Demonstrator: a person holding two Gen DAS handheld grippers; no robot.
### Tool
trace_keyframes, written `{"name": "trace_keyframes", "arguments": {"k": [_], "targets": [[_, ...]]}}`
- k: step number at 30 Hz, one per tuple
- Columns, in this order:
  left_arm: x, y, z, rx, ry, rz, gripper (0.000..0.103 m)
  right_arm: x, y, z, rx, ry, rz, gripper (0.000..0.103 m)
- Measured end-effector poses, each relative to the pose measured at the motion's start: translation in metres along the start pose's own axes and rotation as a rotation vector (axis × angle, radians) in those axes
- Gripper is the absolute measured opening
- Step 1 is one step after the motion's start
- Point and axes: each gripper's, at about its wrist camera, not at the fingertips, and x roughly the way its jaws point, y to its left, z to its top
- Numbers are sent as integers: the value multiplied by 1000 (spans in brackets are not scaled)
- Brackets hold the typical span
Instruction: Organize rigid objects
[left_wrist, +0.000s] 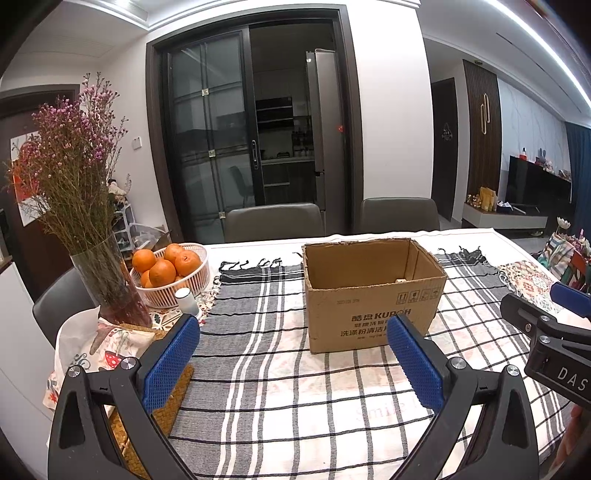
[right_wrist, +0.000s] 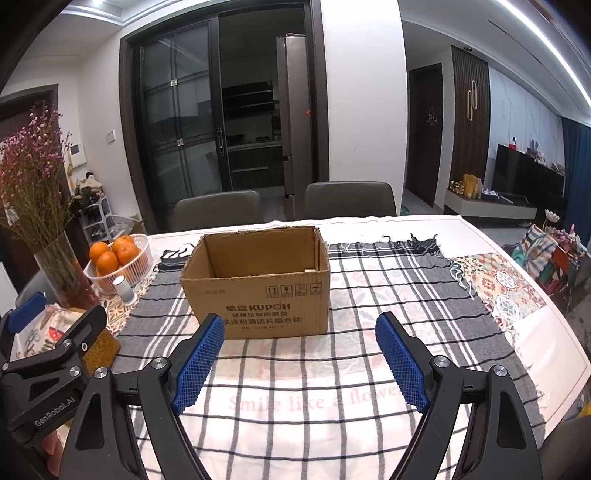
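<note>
Both pairs of jaws stand wide apart with nothing between them: the left gripper (left_wrist: 293, 363), black-framed with blue textured pads, and the matching right gripper (right_wrist: 299, 360) hover side by side above the grey, black and white checked tablecloth (right_wrist: 369, 295). White lettering on the right gripper's body, seen from the left wrist, reads "DAS" before the edge cuts it off; the left gripper's body, seen from the right wrist, reads "GenRobot.AI". Ahead of both, in the middle of the cloth, sits the open brown cardboard box (right_wrist: 258, 291), upright with its flaps gone; whatever lies inside is mostly hidden. Its near face carries "KUPOH" in bold letters, lines of Chinese characters beneath, and a row of small handling symbols at upper right. Faint pink writing on the cloth near the grippers reads "Smile like a flower". To the left stand a white slotted basket of oranges (left_wrist: 171, 275), a small white cylindrical bottle (left_wrist: 186, 300) just before it, and a clear glass vase of dried purple flowers (left_wrist: 110, 280).
</note>
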Motion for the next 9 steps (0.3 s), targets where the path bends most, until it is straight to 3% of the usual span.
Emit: {"name": "trace_keyframes", "arguments": {"k": [9], "targets": [[-2, -1, 0, 1, -2, -2, 103, 0, 0, 0, 0, 0, 1, 85]]}}
